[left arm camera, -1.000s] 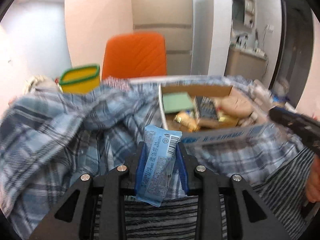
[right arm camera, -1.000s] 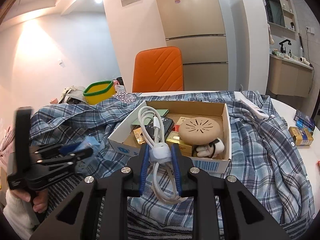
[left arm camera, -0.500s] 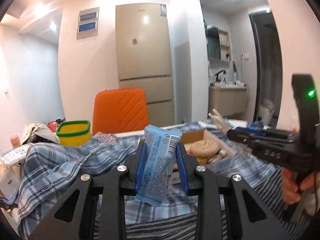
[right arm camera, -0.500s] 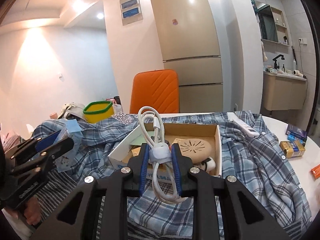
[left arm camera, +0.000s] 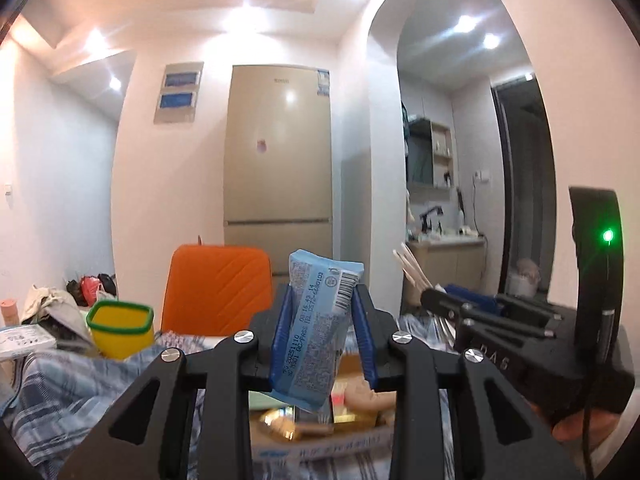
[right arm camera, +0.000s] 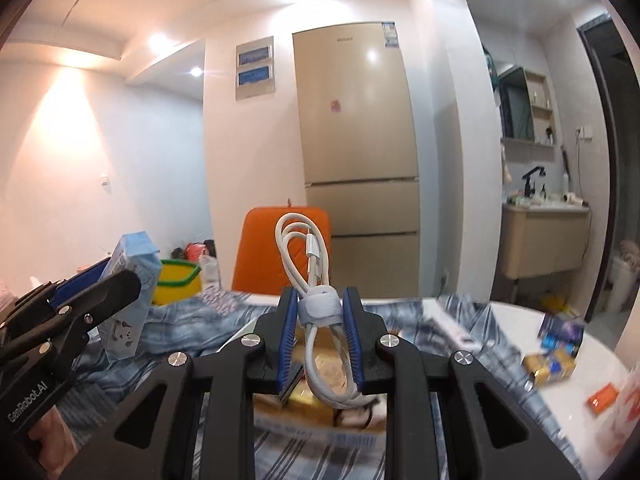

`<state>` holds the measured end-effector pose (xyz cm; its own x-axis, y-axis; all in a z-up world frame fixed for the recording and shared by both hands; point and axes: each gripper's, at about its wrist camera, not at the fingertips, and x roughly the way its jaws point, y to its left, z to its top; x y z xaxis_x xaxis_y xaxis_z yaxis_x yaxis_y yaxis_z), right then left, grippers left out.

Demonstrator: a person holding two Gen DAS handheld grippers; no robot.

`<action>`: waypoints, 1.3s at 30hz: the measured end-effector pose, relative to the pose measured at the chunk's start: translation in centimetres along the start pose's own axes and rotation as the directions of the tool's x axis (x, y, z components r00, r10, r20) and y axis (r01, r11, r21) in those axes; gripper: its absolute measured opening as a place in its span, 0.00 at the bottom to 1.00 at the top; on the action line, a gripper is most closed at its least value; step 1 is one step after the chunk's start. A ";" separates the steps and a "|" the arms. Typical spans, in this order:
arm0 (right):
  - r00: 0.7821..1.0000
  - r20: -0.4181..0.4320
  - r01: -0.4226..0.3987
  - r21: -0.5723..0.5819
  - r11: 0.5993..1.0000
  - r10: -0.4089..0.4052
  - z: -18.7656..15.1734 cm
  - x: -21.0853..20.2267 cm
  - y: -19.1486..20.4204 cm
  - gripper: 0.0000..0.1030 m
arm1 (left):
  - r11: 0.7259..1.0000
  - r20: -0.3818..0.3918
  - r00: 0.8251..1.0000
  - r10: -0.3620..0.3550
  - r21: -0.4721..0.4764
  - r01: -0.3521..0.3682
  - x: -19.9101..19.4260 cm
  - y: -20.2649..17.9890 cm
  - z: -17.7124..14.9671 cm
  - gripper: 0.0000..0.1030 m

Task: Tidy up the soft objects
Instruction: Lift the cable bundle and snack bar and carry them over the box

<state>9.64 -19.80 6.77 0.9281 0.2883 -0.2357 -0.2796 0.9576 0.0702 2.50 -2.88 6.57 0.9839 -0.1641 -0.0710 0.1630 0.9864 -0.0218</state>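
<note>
While both grippers hang above the cardboard box (left arm camera: pixel 320 436), left gripper (left arm camera: pixel 322 334) clamps blue packet (left arm camera: pixel 316 320), right gripper (right arm camera: pixel 322 336) clamps coiled white cable (right arm camera: pixel 316 304); carry step, next probably lower and release elsewhere.

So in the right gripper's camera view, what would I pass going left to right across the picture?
Left gripper holding a blue packet → yellow tub → orange chair → white cable → small boxes on the table.

The blue packet (left arm camera: pixel 316 328) carries a barcode and printed "20251110". The left gripper (right arm camera: pixel 80 300) body reads "GenRobot.AI"; the right gripper (left arm camera: pixel 436 300) body reads "DAS".
</note>
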 end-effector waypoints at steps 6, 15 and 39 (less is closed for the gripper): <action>0.998 0.013 0.054 0.035 0.998 -0.054 0.4 2.1 -1.3 0.24 | 1.000 0.051 0.998 0.031 -0.001 -0.031 2.8 0.2 -0.5 0.28; 0.994 -0.109 0.033 0.073 0.997 -0.025 -0.3 6.7 -0.7 0.24 | 0.996 -0.058 0.994 0.087 -0.013 -0.088 6.3 1.9 -3.6 0.28; 0.912 -0.392 -0.058 0.158 0.986 0.116 -7.2 14.6 -1.9 0.24 | 0.997 -0.202 0.977 0.060 -0.030 -0.067 8.5 2.0 -5.9 0.28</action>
<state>21.92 -17.44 -3.73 0.7177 0.3741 -0.5873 -0.2902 0.9274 0.2361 10.72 -2.31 0.03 0.9566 -0.1031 -0.2725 0.0939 0.9945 -0.0466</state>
